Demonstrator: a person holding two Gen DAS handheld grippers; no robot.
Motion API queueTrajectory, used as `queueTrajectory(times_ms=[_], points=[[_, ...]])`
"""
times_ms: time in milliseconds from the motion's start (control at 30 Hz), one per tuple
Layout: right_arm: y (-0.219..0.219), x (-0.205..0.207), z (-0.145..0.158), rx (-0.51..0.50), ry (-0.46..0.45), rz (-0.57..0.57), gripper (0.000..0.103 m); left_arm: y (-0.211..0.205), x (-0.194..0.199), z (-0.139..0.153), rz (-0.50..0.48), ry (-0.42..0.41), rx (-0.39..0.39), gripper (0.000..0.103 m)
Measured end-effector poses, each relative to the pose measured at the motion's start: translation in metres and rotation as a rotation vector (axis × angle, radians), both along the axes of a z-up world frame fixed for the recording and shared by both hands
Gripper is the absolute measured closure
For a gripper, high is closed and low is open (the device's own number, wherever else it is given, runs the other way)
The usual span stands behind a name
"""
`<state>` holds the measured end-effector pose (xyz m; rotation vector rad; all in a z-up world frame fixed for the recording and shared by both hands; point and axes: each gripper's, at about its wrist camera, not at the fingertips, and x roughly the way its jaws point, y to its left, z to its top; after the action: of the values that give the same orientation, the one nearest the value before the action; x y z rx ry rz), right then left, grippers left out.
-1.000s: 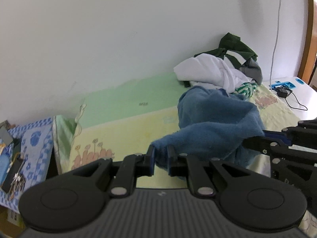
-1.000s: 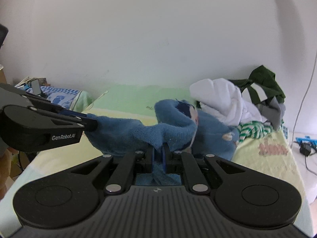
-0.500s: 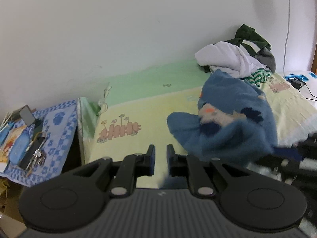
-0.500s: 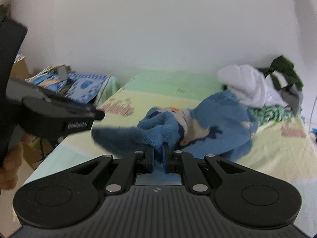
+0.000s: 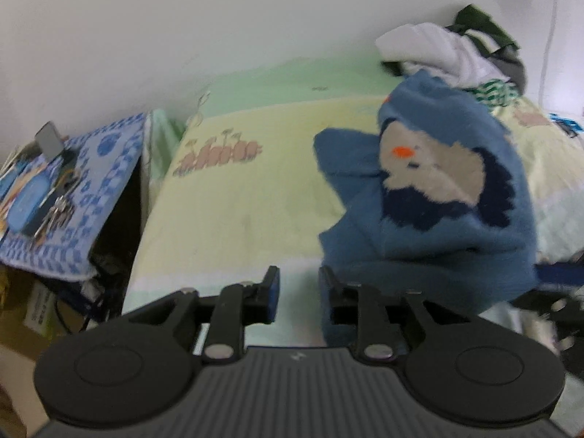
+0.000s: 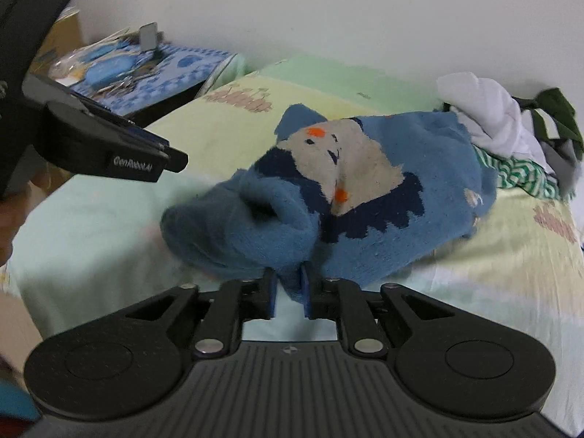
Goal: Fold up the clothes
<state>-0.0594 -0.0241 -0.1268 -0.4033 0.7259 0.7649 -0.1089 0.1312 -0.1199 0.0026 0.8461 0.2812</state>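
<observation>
Blue fleece sweater (image 6: 383,197) with a cream-and-navy animal motif lies bunched on the bed (image 6: 109,226), over the pale green and yellow sheet.

Right claw (image 6: 290,294): jaws opening, a fold of the sweater's near edge between the blue pads; pads appear slack, cloth not clamped.

Left claw (image 5: 297,294): jaws opening, gap bare, bedsheet showing through it. Sweater's hem lies against the outer side of its right finger. From the right wrist view the left claw hangs over the bed's left side, apart from the sweater.

Heap of clothes (image 6: 511,131), white, dark green and green-striped, just behind the sweater by the wall. Side table with blue checked cloth (image 5: 73,197), holding keys and clutter, stands beside the bed.
</observation>
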Motion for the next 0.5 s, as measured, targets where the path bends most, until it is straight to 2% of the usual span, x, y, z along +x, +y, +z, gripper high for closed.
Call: queueTrajectory(times_ms=[33, 100, 167, 233, 433, 500], points=[[-0.002, 0.005, 0.006, 0.017, 0.003, 0.002, 0.067, -0.001, 0.000, -0.002, 0.012, 0.004, 0.001, 0.068], [-0.007, 0.016, 0.019, 0.056, 0.009, 0.005, 0.062, -0.003, 0.001, -0.005, 0.038, 0.005, 0.000, 0.053], [-0.007, 0.028, 0.032, 0.096, 0.015, 0.020, 0.059, -0.006, 0.001, -0.008, 0.066, 0.005, -0.003, 0.045], [0.000, 0.040, 0.037, 0.118, 0.031, 0.047, 0.053, -0.010, 0.002, -0.012, 0.086, 0.002, -0.008, 0.043], [0.019, 0.060, 0.044, 0.154, 0.123, 0.080, 0.053, -0.010, 0.015, -0.018, 0.138, 0.029, -0.019, 0.039], [0.016, 0.050, 0.057, 0.107, 0.074, 0.129, 0.053, -0.009, 0.022, -0.019, 0.125, 0.041, -0.022, 0.036]])
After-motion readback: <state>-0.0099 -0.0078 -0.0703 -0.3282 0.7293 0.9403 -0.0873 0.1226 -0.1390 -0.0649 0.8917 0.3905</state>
